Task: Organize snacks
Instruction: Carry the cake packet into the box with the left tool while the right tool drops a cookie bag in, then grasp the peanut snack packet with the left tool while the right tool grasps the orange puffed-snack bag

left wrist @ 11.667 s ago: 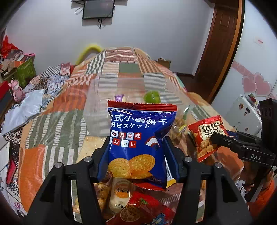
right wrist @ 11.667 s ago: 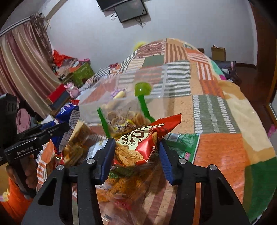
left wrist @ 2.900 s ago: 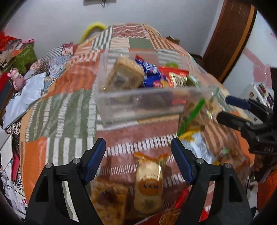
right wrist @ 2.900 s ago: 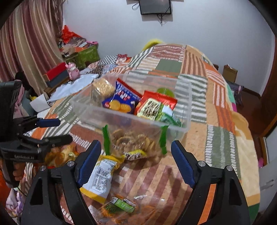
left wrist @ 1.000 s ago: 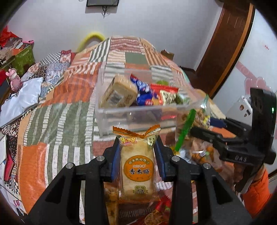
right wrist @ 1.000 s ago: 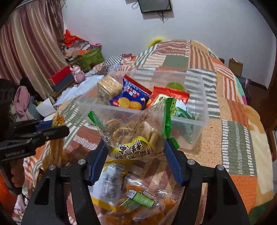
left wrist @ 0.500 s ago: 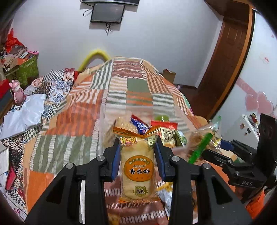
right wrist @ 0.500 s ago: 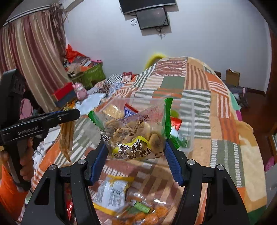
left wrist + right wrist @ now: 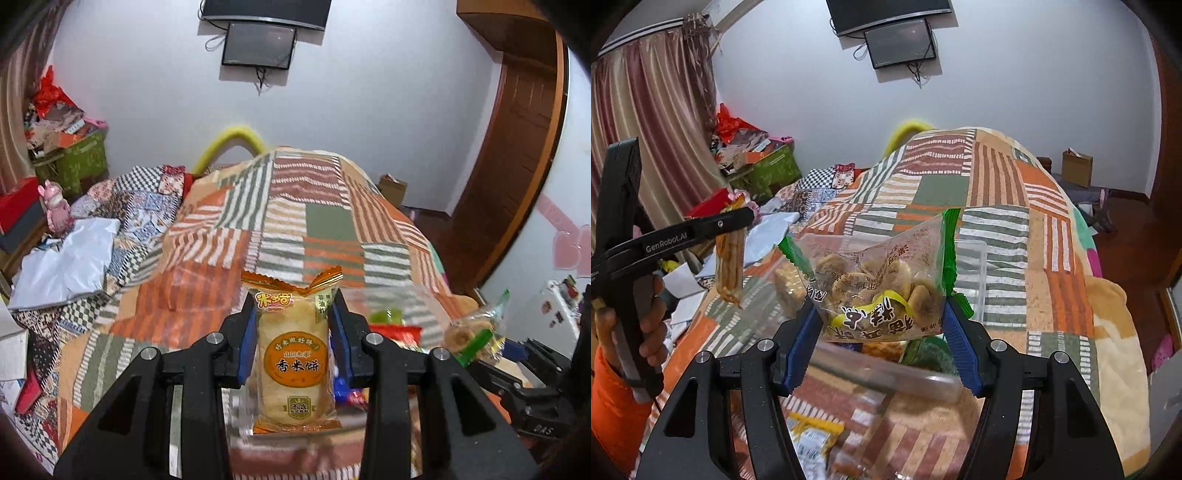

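Note:
My left gripper is shut on an orange rice cracker pack, held upright in the air above the clear plastic bin; it also shows in the right wrist view. My right gripper is shut on a clear green-edged bag of round crackers, held above the bin. That bag shows at the right of the left wrist view. The bin holds several snack packs, partly hidden by the held items.
The bin stands on a bed with an orange, green and striped patchwork quilt. Loose snack packs lie on the quilt near me. Clutter and boxes stand at the left, a wooden door at the right.
Both grippers have risen and moved forward with their snacks, from just in front of the bin to above it. Both stay shut on their packs.

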Motion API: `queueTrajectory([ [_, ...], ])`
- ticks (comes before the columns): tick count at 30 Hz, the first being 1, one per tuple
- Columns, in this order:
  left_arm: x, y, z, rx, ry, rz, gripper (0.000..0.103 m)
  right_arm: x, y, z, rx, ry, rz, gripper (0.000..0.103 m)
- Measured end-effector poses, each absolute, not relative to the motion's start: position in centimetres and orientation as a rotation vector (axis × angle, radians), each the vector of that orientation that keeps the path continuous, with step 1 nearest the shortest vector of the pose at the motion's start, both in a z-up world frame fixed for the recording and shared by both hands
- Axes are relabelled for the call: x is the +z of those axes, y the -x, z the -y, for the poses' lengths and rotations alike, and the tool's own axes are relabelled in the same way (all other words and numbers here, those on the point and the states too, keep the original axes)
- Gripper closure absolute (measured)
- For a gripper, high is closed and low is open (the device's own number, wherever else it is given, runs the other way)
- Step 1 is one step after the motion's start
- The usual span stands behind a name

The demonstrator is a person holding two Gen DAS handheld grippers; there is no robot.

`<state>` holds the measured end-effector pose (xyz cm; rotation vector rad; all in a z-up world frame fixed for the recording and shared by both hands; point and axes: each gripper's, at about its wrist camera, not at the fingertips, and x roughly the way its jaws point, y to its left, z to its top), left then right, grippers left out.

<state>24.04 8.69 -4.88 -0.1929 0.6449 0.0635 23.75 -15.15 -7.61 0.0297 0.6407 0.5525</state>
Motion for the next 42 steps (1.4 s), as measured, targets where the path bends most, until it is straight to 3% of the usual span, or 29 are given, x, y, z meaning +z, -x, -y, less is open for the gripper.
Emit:
queueTrajectory([
  [16,-10.6,-25.6,-8.3,0.090,0.127,-0.734,0.067,-11.0,-26.7,13.8,0.522,0.018,-0.740,0.040],
  [22,-11.4,-24.8,-8.1,0.074,0.121,-0.773,0.051,-11.0,-26.5,13.0,0.508,0.081,-0.746,0.034],
  [27,-11.2,-23.7,-7.5,0.056,0.094,-0.782,0.047,-10.8,-25.6,13.0,0.509,0.090,-0.743,0.025],
  [42,-8.4,-18.6,-7.6,0.032,0.136,-0.776,0.040,-8.8,-20.7,15.8,0.515,0.049,-0.711,0.024],
])
